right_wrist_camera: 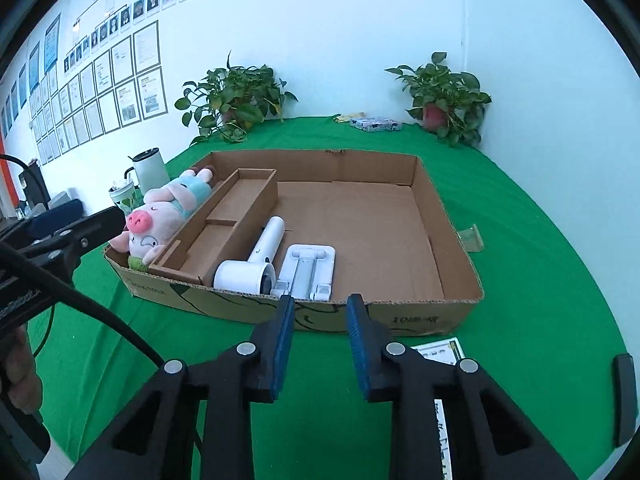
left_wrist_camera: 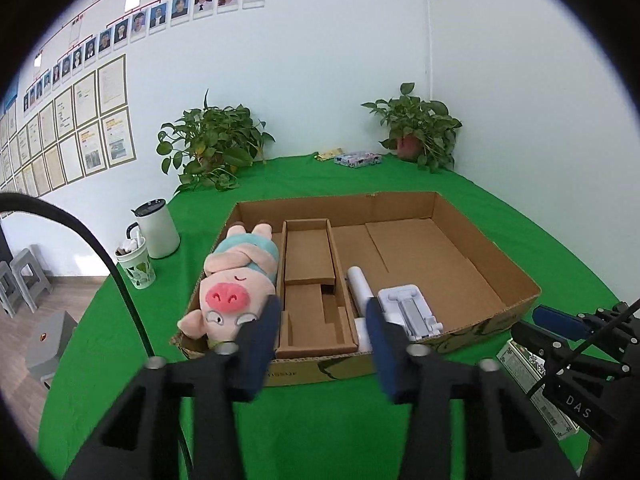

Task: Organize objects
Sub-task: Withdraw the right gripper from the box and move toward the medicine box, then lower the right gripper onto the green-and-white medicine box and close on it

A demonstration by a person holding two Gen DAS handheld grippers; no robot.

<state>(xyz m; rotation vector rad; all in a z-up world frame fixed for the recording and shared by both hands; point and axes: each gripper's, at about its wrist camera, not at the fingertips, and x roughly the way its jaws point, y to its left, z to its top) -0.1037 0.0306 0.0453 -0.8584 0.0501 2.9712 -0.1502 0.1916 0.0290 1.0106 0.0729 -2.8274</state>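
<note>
Green cloth table shoved into a white corner, wall of framed papers and ID photos on the left, two potted plants at the back. In the middle sits a shallow cardboard box, and it's already part filled: plush pig lying in the left slot, a cardboard insert next to it, then a white dryer and a white stand just beside each other near the front wall.

Both tongs are empty and spread apart. Left gripper hangs over the box's front edge, roughly between the pig's head and the stand. Right gripper sits just short of the front wall, lined up with the stand.

What's left to sort, as far as I can tell: a small printed carton on the cloth right under the right gripper, a black thing at the far right edge (can't tell what it is), and a small tan object just outside the box's right wall.

Stuff I'd worry about:
- The carton lies flat on soft cloth, so the fingers could pinch fabric along with it and drag the cloth, shifting the box.
- The box walls are low and floppy, so a low carry could clip the front wall.
- The dryer is round, so a nudge could roll it against the stand.
- The two grippers are near each other at the front, and the left one's cable loops through that space, so a snag looks possible.
</note>
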